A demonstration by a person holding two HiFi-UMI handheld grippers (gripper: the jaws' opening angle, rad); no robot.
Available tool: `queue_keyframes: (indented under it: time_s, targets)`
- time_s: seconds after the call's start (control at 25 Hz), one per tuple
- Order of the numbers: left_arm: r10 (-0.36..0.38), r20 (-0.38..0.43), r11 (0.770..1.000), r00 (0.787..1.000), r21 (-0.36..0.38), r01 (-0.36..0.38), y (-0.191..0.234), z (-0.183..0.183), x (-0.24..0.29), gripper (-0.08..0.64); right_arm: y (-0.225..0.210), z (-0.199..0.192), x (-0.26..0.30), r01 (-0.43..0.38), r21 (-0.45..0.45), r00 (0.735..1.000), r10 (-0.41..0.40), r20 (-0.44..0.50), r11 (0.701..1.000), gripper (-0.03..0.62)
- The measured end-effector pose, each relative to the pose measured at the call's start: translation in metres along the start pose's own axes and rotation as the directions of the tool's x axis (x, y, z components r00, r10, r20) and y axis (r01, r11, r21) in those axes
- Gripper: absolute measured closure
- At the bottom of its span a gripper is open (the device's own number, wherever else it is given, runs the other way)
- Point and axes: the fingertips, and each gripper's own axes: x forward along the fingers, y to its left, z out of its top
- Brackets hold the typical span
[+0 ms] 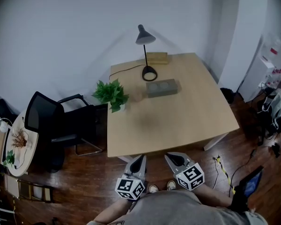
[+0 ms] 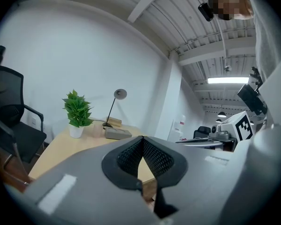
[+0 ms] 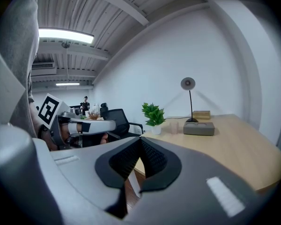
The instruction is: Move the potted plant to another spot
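Observation:
The potted plant (image 1: 112, 95), green leaves in a small white pot, stands near the left edge of the wooden table (image 1: 187, 121). It shows small and far off as the potted plant (image 2: 77, 112) in the left gripper view and as the potted plant (image 3: 153, 116) in the right gripper view. My left gripper (image 1: 141, 160) and right gripper (image 1: 171, 158) hang side by side just off the table's near edge, well short of the plant. Both are shut with nothing between the jaws; the left gripper (image 2: 142, 140) and right gripper (image 3: 140, 141) tips meet.
A black desk lamp (image 1: 145, 50) with its cord, a grey box (image 1: 161, 87), a clear cup (image 1: 137, 96) and a small wooden box (image 1: 157, 58) sit on the table's far half. A black office chair (image 1: 56, 128) stands left of the table. Cables and bags lie on the floor at right.

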Motion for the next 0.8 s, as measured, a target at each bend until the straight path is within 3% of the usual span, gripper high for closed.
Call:
queue_keyframes:
  time_s: [0.56, 0.8]
  targets:
    - [-0.006, -0.007, 1.000, 1.000, -0.020, 0.006, 0.004, -0.001, -0.011, 0.566, 0.009, 0.002, 0.007, 0.005, -0.005, 1.000, -0.005, -0.009, 1.000, 0.586]
    - [0.048, 0.038, 0.999, 0.998, -0.025, -0.047, 0.018, 0.002, -0.007, 0.566, 0.005, 0.011, 0.026, -0.046, -0.049, 0.999, 0.046, -0.001, 0.998, 0.586]
